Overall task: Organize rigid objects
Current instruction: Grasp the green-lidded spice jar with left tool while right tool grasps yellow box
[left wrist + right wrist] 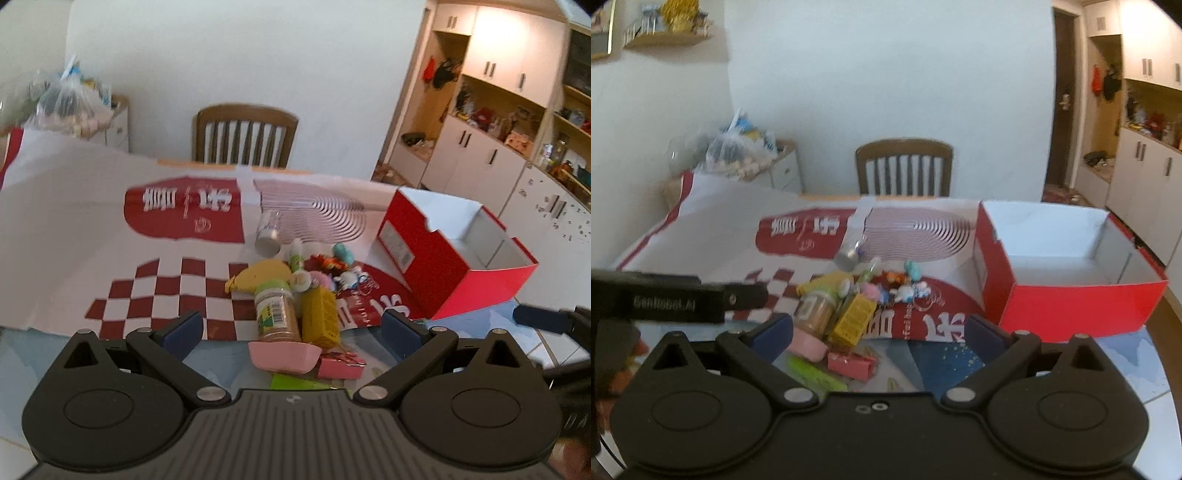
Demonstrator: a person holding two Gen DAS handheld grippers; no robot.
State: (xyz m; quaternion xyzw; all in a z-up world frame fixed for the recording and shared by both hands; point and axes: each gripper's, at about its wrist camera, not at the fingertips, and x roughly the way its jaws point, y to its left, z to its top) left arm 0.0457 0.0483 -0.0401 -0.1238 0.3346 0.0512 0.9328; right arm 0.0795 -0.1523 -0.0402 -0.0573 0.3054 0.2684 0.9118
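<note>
A pile of small objects lies on the table: a spice jar [277,312] with a green lid, a yellow box [320,319], a pink dish [283,356], a pink box [339,367], a yellow toy [258,280], a metal can [269,232] and small figurines [343,275]. An open red box [454,258] with a white inside stands to the right, empty. My left gripper [291,328] is open just short of the pile. My right gripper [879,332] is open, also near the pile [842,306], with the red box [1071,273] at its right.
A red and white printed sheet [110,206] covers the table. A wooden chair [245,134] stands at the far edge. A bag of items [66,103] sits on a small cabinet at the back left. Cupboards and shelves [498,122] line the right wall.
</note>
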